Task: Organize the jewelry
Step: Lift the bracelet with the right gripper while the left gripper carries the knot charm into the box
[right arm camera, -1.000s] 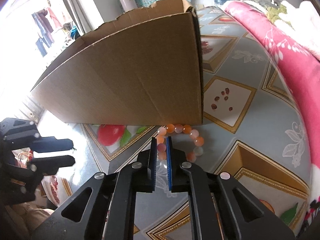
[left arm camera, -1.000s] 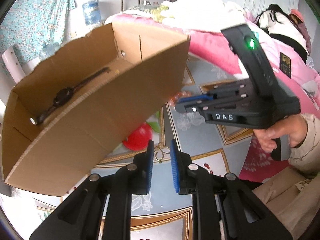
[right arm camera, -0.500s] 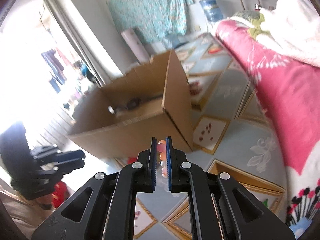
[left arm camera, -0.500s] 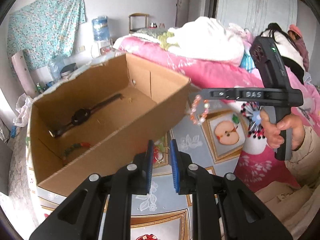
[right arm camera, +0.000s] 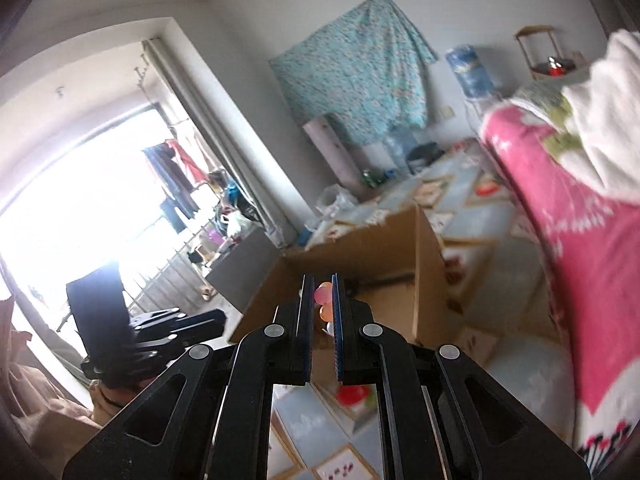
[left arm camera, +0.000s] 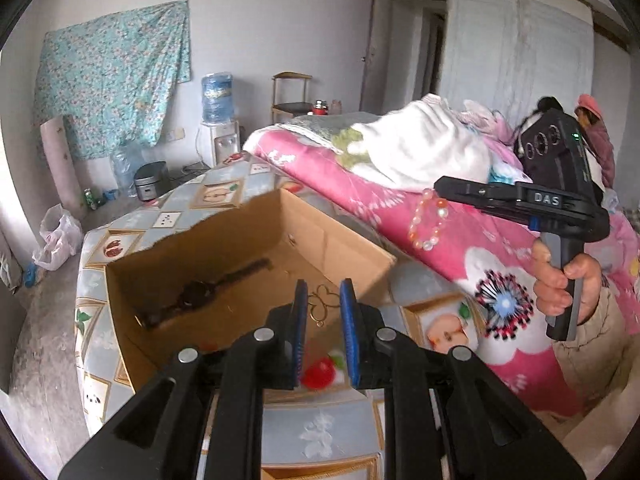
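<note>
A pink and orange bead bracelet (left arm camera: 427, 220) hangs from my right gripper (left arm camera: 438, 186), which is shut on it above the right end of the cardboard box (left arm camera: 248, 240). In the right wrist view, its beads (right arm camera: 323, 300) sit between the pads of the right gripper (right arm camera: 320, 280). My left gripper (left arm camera: 323, 286) hovers over the box's near wall, shut on a thin gold ornament (left arm camera: 318, 307) that spans its narrow gap. A dark watch (left arm camera: 200, 296) lies on the box floor. The left gripper (right arm camera: 216, 318) also shows at the left of the right wrist view.
The box (right arm camera: 428, 280) stands on a table with a fruit-patterned cloth (left arm camera: 316, 436). A pink flowered blanket (left arm camera: 460, 248) with white bedding runs along the right. A hand (left arm camera: 560, 284) holds the right gripper. A water dispenser (left arm camera: 218, 120) and chair stand far back.
Both grippers have risen and tilted up. The bracelet has come off the table and now dangles from the right gripper. The box now shows from above.
</note>
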A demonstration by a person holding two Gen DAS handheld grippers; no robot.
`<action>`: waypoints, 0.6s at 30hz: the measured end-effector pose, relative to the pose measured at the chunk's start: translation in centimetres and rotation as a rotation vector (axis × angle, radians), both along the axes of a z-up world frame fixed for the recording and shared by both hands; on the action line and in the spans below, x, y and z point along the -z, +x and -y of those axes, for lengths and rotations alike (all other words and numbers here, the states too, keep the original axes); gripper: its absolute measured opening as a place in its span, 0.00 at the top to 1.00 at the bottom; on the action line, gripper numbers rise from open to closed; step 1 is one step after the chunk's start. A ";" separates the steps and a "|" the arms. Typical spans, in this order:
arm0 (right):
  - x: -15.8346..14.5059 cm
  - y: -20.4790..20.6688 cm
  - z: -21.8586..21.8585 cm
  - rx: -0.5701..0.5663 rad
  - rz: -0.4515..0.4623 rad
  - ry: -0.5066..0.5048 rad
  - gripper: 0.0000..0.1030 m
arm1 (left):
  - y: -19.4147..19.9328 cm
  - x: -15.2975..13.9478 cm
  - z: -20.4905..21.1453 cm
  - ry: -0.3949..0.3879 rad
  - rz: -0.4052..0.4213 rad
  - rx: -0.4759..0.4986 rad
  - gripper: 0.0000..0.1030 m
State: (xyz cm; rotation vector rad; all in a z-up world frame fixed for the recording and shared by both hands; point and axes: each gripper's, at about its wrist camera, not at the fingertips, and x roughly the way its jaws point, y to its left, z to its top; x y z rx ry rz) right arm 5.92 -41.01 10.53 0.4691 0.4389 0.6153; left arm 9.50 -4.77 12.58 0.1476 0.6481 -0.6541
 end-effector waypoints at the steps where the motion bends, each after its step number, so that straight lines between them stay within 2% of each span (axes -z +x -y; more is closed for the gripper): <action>1: -0.2 0.4 -0.2 -0.004 0.002 -0.003 0.94 | 0.7 0.1 -0.2 -0.006 -0.008 -0.006 0.85; 5: -0.2 3.6 -1.4 -0.043 -0.026 -0.022 0.94 | 4.5 1.1 -0.8 -0.035 -0.090 -0.033 0.85; 12: 2.4 9.1 -3.8 -0.118 -0.152 -0.072 0.94 | 11.1 5.9 -1.1 0.020 -0.297 -0.079 0.85; 18: 4.2 11.5 -5.1 -0.142 -0.243 -0.133 0.94 | 14.2 9.4 -1.1 0.061 -0.435 -0.131 0.85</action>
